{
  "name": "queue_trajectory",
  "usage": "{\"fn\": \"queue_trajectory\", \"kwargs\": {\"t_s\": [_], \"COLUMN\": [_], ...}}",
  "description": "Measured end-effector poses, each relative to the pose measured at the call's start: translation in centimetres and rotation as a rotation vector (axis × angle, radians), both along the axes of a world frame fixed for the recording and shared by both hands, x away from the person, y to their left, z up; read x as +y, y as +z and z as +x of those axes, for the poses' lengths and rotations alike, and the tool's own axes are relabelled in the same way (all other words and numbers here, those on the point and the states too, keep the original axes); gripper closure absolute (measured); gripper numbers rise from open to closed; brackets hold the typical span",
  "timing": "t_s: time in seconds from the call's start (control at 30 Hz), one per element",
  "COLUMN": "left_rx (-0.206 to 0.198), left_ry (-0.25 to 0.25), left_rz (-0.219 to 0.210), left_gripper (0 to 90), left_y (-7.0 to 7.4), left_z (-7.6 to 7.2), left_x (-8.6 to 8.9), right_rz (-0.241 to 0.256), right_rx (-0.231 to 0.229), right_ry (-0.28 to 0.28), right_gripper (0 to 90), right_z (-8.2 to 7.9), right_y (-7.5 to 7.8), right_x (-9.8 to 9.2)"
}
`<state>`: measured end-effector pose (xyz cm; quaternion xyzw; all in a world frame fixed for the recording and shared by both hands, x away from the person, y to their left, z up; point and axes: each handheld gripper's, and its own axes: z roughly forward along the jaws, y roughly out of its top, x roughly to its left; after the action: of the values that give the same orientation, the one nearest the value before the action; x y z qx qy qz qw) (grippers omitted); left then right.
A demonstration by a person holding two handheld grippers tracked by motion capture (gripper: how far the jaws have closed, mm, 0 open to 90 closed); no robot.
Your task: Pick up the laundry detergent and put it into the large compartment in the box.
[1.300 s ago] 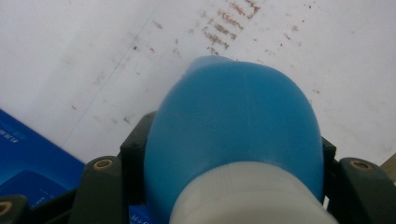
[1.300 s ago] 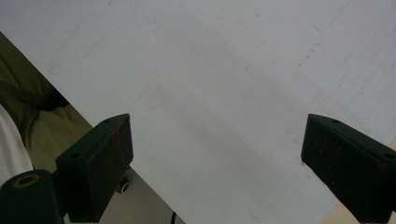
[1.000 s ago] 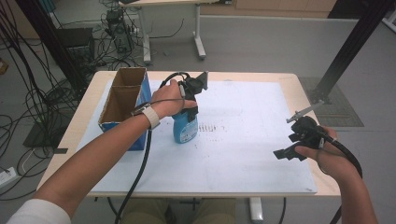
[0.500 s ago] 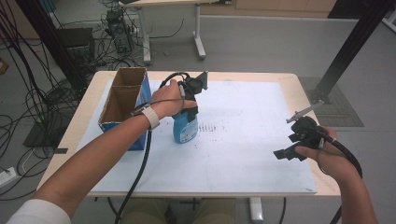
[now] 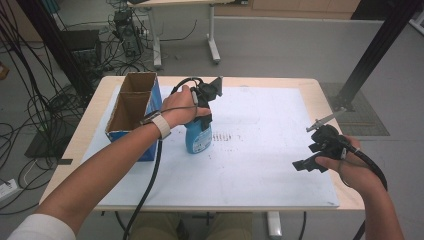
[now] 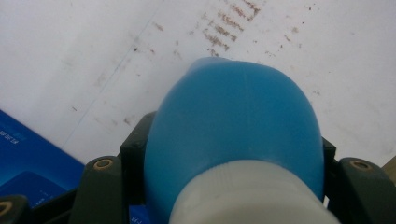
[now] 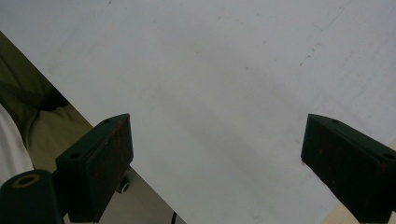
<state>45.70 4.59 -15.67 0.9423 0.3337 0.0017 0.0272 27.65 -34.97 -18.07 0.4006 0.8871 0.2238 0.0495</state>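
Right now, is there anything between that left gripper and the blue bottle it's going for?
No, nothing visible stands between them. The left gripper is already at the top of the blue bottle; in the left gripper view its jaws sit on either side of the bottle just below the white cap. The cardboard box stands off to the side.

Wide bare white sheet [image 5: 260,155] lies across the desk's middle and right, open passage there. On the left, the open cardboard box [image 5: 131,112] stands just beside the blue bottle [image 5: 198,137], crowding that side.
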Motion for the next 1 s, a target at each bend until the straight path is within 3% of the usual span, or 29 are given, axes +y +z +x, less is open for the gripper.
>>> {"fn": "queue_trajectory", "kwargs": {"t_s": [0.6, 1.0], "left_rx": [0.001, -0.006], "left_ry": [0.019, 0.054], "left_rz": [-0.016, -0.021], "left_gripper": [38.6, 38.6], "left_y": [0.2, 2.5], "left_z": [0.2, -0.9], "left_x": [0.6, 0.4], "right_rz": [0.006, 0.007], "right_rx": [-0.002, -0.015], "right_ry": [-0.005, -0.005], "right_gripper": [9.0, 9.0], "right_z": [-0.2, -0.8], "right_y": [-0.2, 0.1], "right_x": [-0.4, -0.5]}}
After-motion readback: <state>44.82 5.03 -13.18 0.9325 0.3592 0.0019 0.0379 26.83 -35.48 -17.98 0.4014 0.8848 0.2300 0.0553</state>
